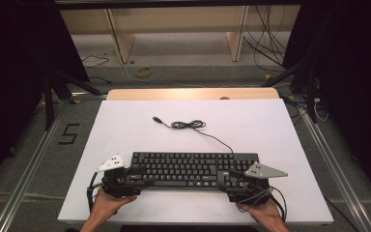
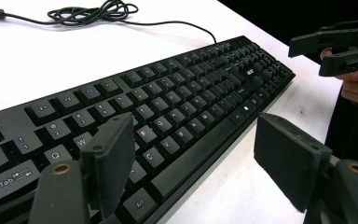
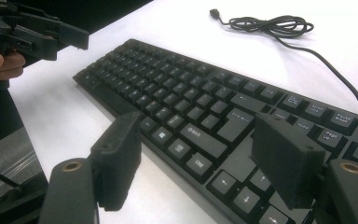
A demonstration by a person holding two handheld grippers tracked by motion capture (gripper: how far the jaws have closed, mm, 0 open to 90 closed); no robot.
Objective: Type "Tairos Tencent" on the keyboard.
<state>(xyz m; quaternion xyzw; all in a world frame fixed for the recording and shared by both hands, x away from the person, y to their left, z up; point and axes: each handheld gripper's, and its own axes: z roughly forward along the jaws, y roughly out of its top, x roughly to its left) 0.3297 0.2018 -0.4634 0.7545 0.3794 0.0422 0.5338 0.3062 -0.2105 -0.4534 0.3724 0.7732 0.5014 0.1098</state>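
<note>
One black keyboard (image 1: 193, 169) lies across the near half of the white desk (image 1: 125, 125). The left claw (image 1: 142, 176) gapes wide at its near left corner, straddling the front edge, holding nothing. The right claw (image 1: 224, 182) stands equally wide at the near right corner, empty. One coiled cable (image 1: 188, 124) trails far behind, ending in one plug (image 1: 157, 119).

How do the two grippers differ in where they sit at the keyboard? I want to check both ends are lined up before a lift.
The left gripper sits at the Tab and Alt end of the keyboard; the right gripper sits at the arrow-key end. The left's grey plate looks smaller than the right's. Both have open jaws straddling the keyboard's front edge without gripping it.
</note>
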